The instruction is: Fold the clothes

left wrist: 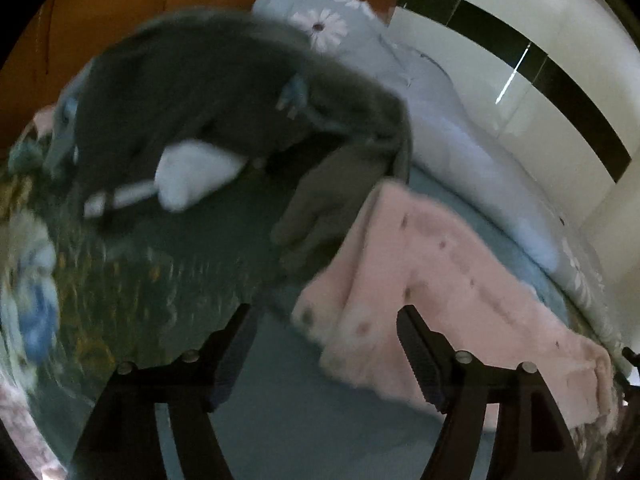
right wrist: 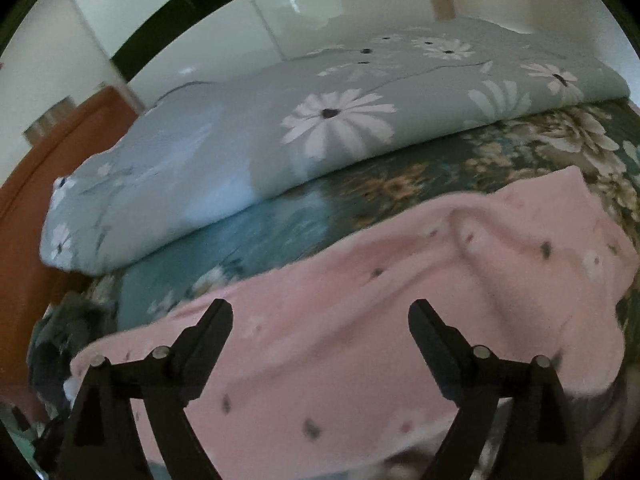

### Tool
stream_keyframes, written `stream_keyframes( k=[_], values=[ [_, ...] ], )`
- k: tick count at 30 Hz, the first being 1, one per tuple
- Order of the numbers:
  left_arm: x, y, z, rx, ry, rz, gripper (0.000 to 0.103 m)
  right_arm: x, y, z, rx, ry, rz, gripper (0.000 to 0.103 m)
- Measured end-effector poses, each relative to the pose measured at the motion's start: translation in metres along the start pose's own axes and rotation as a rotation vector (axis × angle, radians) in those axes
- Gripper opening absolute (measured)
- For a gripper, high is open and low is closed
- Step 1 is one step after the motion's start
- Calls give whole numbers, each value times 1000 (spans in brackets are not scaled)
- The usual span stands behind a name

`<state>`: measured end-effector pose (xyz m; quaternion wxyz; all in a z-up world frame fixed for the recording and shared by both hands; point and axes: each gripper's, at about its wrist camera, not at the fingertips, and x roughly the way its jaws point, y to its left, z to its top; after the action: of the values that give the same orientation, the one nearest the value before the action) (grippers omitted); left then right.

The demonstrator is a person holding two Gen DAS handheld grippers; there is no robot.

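- The left hand-held gripper (left wrist: 324, 320) has its two fingers wide apart, with nothing between them
- The right hand-held gripper (right wrist: 320, 316) also has its fingers wide apart and holds nothing; it hangs over the pink fuzzy garment (right wrist: 400, 300)
- That pink garment (left wrist: 440, 292) has small dark spots and lies spread on the bed (right wrist: 400, 184), on the flowery green bed sheet
- A dark grey garment (left wrist: 208, 92) lies bunched up at the far left of the bed, with a white patch (left wrist: 196, 176) on it
- The picture of it is blurry
- A folded pale blue quilt with daisies (right wrist: 280, 132) lies along the far side of the bed, just beside the pink garment
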<state>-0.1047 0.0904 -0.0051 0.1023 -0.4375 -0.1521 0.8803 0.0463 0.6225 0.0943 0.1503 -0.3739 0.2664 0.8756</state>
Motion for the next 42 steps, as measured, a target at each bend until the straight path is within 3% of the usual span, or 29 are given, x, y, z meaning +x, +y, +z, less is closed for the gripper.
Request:
stream_keyframes(
  k=[6,10,14,23,24,26,27,31,34,42],
  values=[
    [24,29,-37,-212,109,-222,77,-10,31,-38,-58,17,18,90],
    [33,12,-36,-162,59,-263,86,-12,48,-57,-83,31,26,90],
    [50,8,-30,-210,75,-379,86,-6,54,-68,-88,53,14,90],
    [65,7,-14,-242,35,-453,86,-1,54,-81,-94,75,12,90],
    [67,8,-13,-254,29,-458,83,-1,53,-81,-92,73,12,90],
    [69,11,-12,-279,19,-459,67,0,49,-83,-84,71,14,90],
    [71,14,-12,-297,20,-455,51,1,46,-84,-76,72,19,90],
    [77,21,-12,-362,27,-469,26,4,35,-89,-46,81,42,90],
    [65,17,-11,-353,-4,-436,19,3,26,-95,-28,88,58,90],
    [-17,20,-12,-286,-112,-385,17,-23,-7,-116,48,63,100,90]
  ],
)
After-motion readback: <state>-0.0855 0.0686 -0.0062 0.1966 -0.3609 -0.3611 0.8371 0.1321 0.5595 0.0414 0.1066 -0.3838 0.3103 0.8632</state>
